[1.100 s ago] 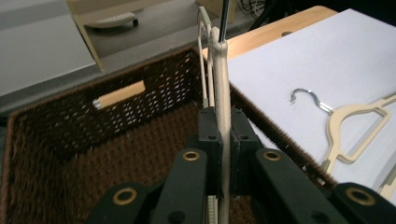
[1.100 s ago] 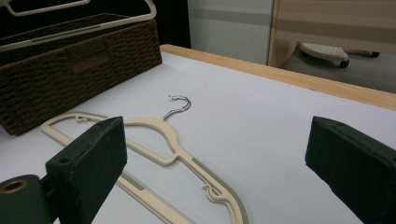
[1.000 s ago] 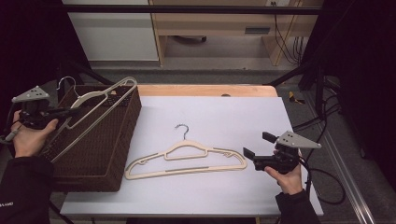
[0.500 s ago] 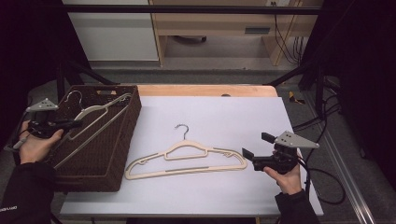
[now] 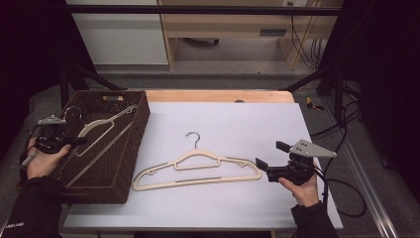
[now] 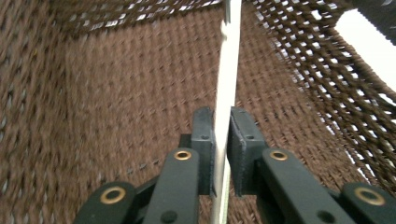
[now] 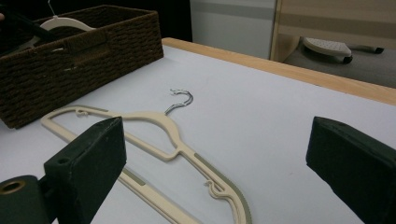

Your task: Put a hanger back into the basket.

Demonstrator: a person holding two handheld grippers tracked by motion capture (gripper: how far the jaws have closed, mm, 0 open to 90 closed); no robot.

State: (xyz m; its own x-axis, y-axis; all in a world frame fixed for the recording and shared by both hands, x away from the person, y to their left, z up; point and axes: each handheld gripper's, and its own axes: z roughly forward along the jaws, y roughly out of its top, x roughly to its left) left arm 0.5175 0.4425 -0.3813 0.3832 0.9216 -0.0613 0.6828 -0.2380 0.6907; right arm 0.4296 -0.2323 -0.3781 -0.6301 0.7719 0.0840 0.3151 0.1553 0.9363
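A white sheet is spread over the table (image 5: 233, 129), whose wooden edge is seen along the far side; beyond it a pale cabinet (image 5: 119, 34) and a wooden unit (image 5: 233, 25) stand on a grey floor, with cables (image 5: 302, 29) hanging at the right and dark surroundings on both sides.

A brown woven basket (image 5: 133, 144) is set at the left end of the table; a white hanger (image 5: 99, 126) lies tilted inside it, its metal hook toward the far left corner. The left gripper (image 5: 74, 141) is held at the basket's left rim by the left hand (image 5: 42, 158); in the left gripper view its jaws are seen clamped on the thin edge of the white hanger, with the basket weave behind.

A cream hanger (image 5: 198, 168) lies flat on the sheet near the table's middle, its hook pointing away from the person. The right gripper (image 5: 270, 161) is held just beside that hanger's right end by the right hand (image 5: 302, 186); its jaws are spread wide and nothing is between them.

Compared with half a second ago, the white hanger has been lowered deeper into the basket and the left gripper has come down with it; the cream hanger and the right gripper are unchanged.
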